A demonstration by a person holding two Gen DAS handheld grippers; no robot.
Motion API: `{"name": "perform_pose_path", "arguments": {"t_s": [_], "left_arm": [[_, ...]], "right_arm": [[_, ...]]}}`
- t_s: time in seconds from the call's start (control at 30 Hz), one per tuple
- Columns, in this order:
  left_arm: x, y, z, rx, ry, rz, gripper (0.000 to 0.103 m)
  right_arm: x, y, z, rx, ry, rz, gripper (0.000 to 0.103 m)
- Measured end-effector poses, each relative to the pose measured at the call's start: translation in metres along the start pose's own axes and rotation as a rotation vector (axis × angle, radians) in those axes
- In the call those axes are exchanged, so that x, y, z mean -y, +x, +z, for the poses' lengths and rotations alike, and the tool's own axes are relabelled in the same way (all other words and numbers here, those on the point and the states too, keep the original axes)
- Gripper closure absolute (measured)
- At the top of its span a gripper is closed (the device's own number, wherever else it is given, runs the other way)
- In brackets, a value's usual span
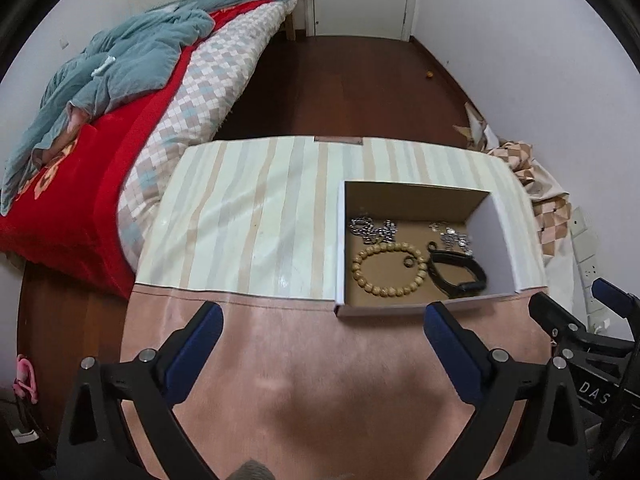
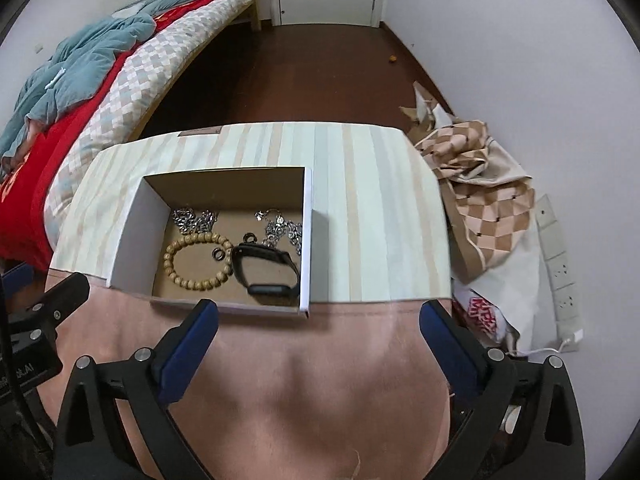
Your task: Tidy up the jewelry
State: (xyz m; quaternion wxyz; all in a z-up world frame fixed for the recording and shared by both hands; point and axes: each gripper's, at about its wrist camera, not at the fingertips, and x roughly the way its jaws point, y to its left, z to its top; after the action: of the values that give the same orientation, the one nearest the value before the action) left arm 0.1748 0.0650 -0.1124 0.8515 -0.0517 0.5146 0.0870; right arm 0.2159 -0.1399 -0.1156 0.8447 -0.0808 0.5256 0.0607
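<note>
the open cardboard box point(image 2: 136, 216) on the counter point(image 2: 372, 208) holds a tan beaded bracelet point(image 2: 198, 260), a black band point(image 2: 266, 272), two small dark rings point(image 2: 219, 254) and silver chains point(image 2: 280, 226) heaped along its far side. my left gripper point(image 1: 322, 330) and right gripper point(image 2: 318, 326) both hang spread wide and empty before it

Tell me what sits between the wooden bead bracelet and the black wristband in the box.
A small dark ring lies between the wooden bead bracelet and the black wristband, against the bracelet's beads. The right wrist view shows it best.
</note>
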Motion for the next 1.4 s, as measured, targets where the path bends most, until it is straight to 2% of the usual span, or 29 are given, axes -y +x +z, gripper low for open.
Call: {"name": "perform_pose_path", "arguments": {"t_s": [0.33, 0.5, 0.67, 0.93, 1.13, 1.4], "left_arm": [[0.004, -0.089, -0.019, 0.109, -0.004, -0.029, 0.001], [0.003, -0.130, -0.027, 0.154, -0.006, -0.015, 0.001], [0.005, -0.165, -0.033, 0.189, 0.009, -0.020, 0.001], [0.004, -0.208, -0.039, 0.229, 0.015, -0.027, 0.001], [0.002, -0.217, -0.039, 0.221, 0.013, -0.032, 0.001], [0.003, -0.204, -0.025, 0.168, 0.003, -0.032, 0.001]], "right_arm": [[0.006, -0.098, -0.024, 0.114, 0.032, -0.008, 0.001], [0.009, -0.151, -0.041, 0.173, 0.035, -0.002, 0.001], [0.010, -0.206, -0.051, 0.244, 0.038, -0.004, 0.001], [0.009, -0.269, -0.061, 0.331, 0.039, -0.022, 0.001], [0.008, -0.290, -0.063, 0.337, 0.030, -0.020, 0.001], [0.012, -0.277, -0.049, 0.281, 0.039, -0.032, 0.000]]}}
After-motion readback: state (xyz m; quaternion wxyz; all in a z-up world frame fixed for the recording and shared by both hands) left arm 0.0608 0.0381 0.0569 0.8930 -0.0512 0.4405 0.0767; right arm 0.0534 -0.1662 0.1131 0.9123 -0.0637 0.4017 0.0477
